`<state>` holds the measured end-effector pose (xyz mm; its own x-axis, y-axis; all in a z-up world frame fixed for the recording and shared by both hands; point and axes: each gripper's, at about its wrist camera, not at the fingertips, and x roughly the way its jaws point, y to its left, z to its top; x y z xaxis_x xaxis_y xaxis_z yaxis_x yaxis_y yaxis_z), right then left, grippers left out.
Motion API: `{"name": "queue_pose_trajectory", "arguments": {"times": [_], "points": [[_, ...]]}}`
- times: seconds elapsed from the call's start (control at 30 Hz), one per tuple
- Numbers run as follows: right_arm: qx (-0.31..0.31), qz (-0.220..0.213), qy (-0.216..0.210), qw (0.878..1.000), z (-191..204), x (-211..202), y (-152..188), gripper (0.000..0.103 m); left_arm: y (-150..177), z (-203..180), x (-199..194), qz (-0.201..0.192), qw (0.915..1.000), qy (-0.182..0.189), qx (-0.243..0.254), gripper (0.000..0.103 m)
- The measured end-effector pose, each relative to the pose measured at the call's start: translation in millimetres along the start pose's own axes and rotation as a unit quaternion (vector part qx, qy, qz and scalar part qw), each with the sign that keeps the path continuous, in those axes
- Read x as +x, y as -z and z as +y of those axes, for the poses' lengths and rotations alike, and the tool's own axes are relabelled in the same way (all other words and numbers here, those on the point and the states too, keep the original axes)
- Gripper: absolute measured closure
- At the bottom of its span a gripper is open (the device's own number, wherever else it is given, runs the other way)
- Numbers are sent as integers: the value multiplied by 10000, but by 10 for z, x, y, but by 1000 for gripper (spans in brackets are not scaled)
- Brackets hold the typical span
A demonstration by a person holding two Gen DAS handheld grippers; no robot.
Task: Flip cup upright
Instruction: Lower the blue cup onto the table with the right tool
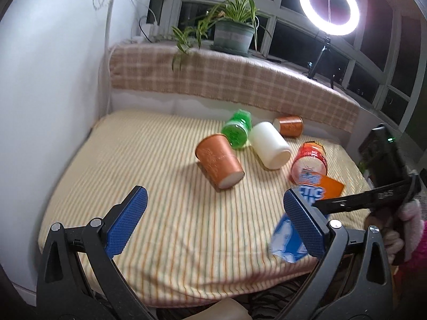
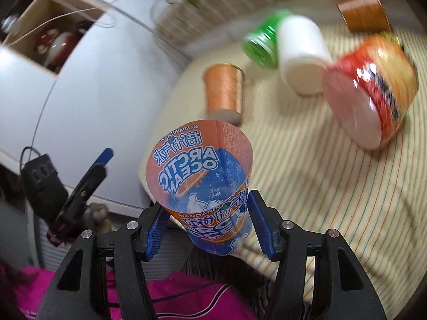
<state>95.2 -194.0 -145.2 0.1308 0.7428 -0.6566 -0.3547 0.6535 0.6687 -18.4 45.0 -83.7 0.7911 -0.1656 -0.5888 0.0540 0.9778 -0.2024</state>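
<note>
My right gripper [image 2: 206, 229] is shut on an orange and blue Arctic Ocean cup [image 2: 202, 176] and holds it in the air, tilted, above the near edge of the striped cushion [image 2: 307, 186]. The same cup [image 1: 312, 194] shows partly behind my left gripper's right finger. My left gripper [image 1: 213, 213] is open and empty above the cushion's [image 1: 173, 213] front. Lying on their sides are a brown paper cup [image 1: 218, 164], a green cup [image 1: 236, 133], a white cup [image 1: 271, 145], a red cup [image 1: 309, 161] and a second brown cup [image 1: 289, 126].
A white curved wall [image 1: 53, 80] stands at the left. A checked ledge [image 1: 226, 80] at the back carries a potted plant [image 1: 232, 36] and a ring light [image 1: 329, 5]. A black adapter [image 2: 40, 184] sits at the left in the right wrist view.
</note>
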Motion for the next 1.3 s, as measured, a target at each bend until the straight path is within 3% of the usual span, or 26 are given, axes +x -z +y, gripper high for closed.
{"name": "queue_pose_trajectory", "arguments": {"times": [0.23, 0.4, 0.5, 0.67, 0.83, 1.07, 1.3], "points": [[163, -47, -87, 9998, -78, 150, -143, 40, 19, 67, 98, 276, 9993, 91, -231, 0], [137, -91, 105, 9998, -60, 245, -185, 40, 3, 72, 198, 404, 9987, 170, -268, 0], [131, -216, 124, 9996, -119, 244, -155, 31, -12, 45, 278, 527, 9976, 333, -286, 0], [161, -604, 92, 9980, -182, 24, 1, 28, -91, -18, 461, 772, 9939, 704, -353, 0], [-59, -1090, 615, 9921, -151, -259, 301, 28, -196, -121, 717, 1135, 9870, 1071, -374, 0], [-502, -1731, 1973, 9636, -13, -575, 750, 28, -283, -301, 1088, 1754, 9714, 1561, -365, 0], [-341, -2004, 2272, 9524, -64, -748, 954, 28, -315, -429, 1485, 2450, 9513, 1834, -384, 9]]}}
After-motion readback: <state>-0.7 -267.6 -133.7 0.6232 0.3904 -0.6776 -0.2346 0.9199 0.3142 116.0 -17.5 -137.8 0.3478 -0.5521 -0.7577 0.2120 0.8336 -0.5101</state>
